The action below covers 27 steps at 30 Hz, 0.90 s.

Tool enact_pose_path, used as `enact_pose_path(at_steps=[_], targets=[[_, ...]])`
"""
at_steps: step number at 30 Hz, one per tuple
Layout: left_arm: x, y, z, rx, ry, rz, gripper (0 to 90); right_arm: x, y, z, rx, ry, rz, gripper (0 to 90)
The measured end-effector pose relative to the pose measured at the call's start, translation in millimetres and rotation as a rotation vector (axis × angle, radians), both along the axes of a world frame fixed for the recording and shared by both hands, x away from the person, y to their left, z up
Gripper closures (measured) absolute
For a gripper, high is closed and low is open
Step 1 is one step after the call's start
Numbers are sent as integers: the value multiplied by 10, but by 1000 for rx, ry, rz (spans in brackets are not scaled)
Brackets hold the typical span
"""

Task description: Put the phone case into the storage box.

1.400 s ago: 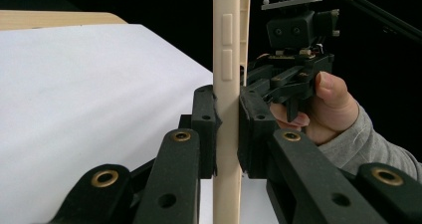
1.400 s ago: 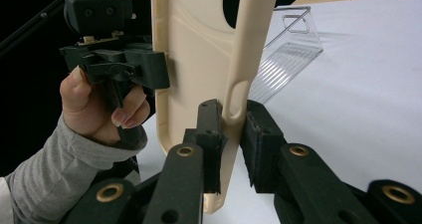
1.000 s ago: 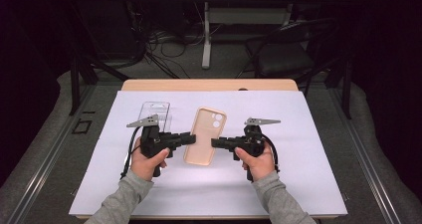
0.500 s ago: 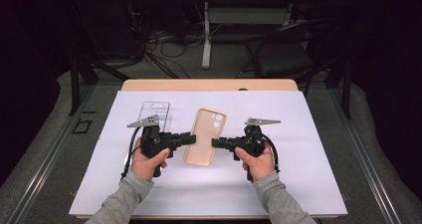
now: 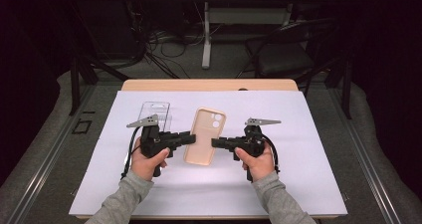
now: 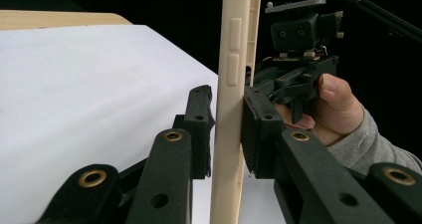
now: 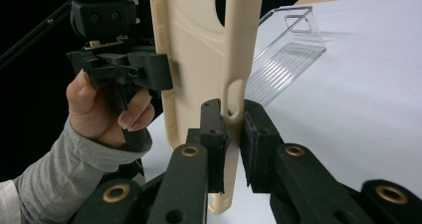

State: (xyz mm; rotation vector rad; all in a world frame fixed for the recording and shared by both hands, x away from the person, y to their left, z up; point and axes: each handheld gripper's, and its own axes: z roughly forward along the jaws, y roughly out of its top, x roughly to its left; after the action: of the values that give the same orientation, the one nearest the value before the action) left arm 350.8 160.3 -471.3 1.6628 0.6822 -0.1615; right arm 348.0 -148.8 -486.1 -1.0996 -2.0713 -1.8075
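Phone case [image 5: 204, 136], beige, held just above the white worktop [image 5: 308, 184] between both grippers, one on each long edge.

Left gripper [image 5: 191, 138]: jaws straddle the button-side edge. In the left gripper view one pad [image 6: 259, 129] bears on the case [image 6: 230, 109] while the other stands a sliver off; jaws have just been opening slightly, so the grip looks to be slackening. Right gripper [image 5: 215, 143]: jaws clenched on the opposite rim near a slot.

Handling, judged: light, thin-walled, flexible shell, likely to bow if squeezed mid-span; best taken at the rim.

High view gives layout, with a clear plastic package [image 5: 155, 112] lying flat behind the left gripper. Right gripper view shows the case's hollow inside [image 7: 199, 59] and camera cut-out; left gripper view shows the side buttons.
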Motion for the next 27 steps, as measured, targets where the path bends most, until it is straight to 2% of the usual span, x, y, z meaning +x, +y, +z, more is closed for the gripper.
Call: enact_pose_path(at_steps=[8,20,27], targets=[[-3,1,6,12,-5,17,699,-2,-9,6,-8,-7,-6,817],[6,53,56,15,-29,70,547,4,-31,12,-22,-17,-20,817],[2,67,87,43,-51,96,490,1,-33,12,-33,-22,-27,817]])
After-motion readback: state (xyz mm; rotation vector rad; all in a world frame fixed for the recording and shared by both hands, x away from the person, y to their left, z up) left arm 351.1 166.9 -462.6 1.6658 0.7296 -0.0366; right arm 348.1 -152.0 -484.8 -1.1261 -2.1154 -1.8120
